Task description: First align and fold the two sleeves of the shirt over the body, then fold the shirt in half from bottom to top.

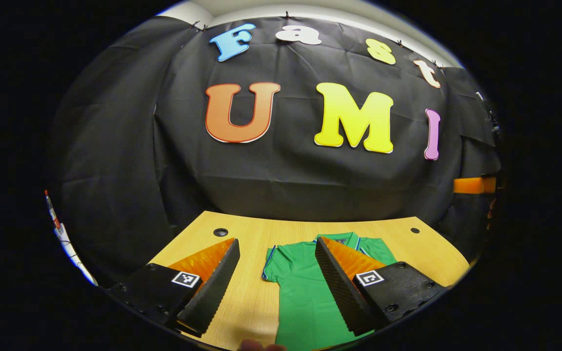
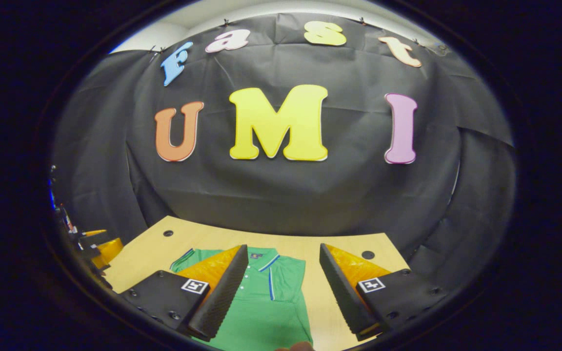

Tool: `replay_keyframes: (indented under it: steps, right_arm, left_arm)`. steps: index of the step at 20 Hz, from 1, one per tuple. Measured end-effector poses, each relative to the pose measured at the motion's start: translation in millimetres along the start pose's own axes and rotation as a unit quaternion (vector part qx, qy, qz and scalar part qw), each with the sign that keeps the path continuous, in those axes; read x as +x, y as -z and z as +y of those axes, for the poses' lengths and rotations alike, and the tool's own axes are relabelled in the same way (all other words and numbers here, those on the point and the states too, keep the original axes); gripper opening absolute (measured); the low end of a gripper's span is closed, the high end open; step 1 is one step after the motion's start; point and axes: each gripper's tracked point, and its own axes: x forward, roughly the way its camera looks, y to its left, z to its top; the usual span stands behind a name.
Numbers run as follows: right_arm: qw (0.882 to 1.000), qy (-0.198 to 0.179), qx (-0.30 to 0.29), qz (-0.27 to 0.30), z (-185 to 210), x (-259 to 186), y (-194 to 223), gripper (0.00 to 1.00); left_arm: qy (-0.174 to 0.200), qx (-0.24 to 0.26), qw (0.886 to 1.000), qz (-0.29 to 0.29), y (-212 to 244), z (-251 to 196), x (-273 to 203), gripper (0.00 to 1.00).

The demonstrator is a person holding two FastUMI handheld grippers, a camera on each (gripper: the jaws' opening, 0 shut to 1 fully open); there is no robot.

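Around me the black cloth wall hangs behind a wooden table, which has a small round hole near its far left corner and another hole near its far right corner. In the right gripper view, something orange and black sits at the far left edge, too distorted for me to say what it is. Nothing lies between my grippers and the shirt. The green shirt lies flat on the table, collar toward the wall. My left gripper hovers above the table with its fingers spread wide and nothing between them; the shirt's left sleeve shows in the gap, and my right-hand finger covers part of the chest. My right gripper is also wide open and holding nothing, with the collar and the shirt's right side showing between its fingers, while the left-hand finger covers the other side. The shirt's lower part is cut off at the bottom of both views, so I cannot see the hem.
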Motion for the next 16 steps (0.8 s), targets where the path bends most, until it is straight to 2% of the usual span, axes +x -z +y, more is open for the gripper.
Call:
replay_keyframes:
  steps: [2, 4, 5, 6, 8, 11, 12, 14, 15, 16]
  right_arm:
    - [1.000, 0.001, 0.002, -0.006, -2.2, -22.4, -3.2, 0.92]
    - [1.000, 0.008, 0.000, -0.005, -8.6, -38.3, -3.0, 0.95]
    - [1.000, 0.014, 0.000, -0.005, -13.0, -45.7, -3.4, 0.92]
    - [1.000, 0.021, 0.001, -0.008, -15.3, -52.3, -5.5, 0.95]
    - [0.999, 0.034, 0.006, -0.011, -21.8, -62.0, -1.1, 0.92]
    - [0.999, 0.050, 0.004, 0.021, -30.4, -71.6, 28.2, 0.92]
    - [0.998, 0.055, 0.005, 0.029, -31.5, -75.1, 34.0, 0.95]
    - [0.997, 0.066, -0.001, 0.044, -37.3, -80.8, 48.3, 0.92]
    - [0.996, 0.068, 0.001, 0.052, -37.6, -84.1, 53.6, 0.95]
    - [0.996, 0.071, 0.003, 0.058, -39.1, -86.9, 58.3, 0.92]
  left_arm:
    - [0.024, -0.002, 1.000, 0.008, 12.2, -3.0, 17.7, 1.00]
    - [0.046, 0.001, 0.999, 0.015, 22.7, -6.0, 35.2, 0.97]
    - [0.046, 0.002, 0.999, 0.021, 29.5, -3.7, 46.7, 0.97]
    - [0.045, 0.002, 0.999, 0.028, 36.4, -1.7, 55.9, 0.97]
    - [0.045, 0.001, 0.998, 0.037, 50.2, 3.0, 75.6, 0.97]
    - [0.040, 0.011, 0.997, 0.066, 76.0, 11.1, 104.7, 0.97]
    - [0.042, 0.012, 0.996, 0.071, 81.5, 11.0, 112.6, 0.98]
    - [0.049, 0.017, 0.995, 0.087, 97.2, 10.3, 126.1, 0.98]
    - [0.050, 0.022, 0.994, 0.099, 107.1, 12.2, 134.3, 0.98]
    - [0.051, 0.027, 0.992, 0.108, 116.1, 13.1, 141.2, 0.98]
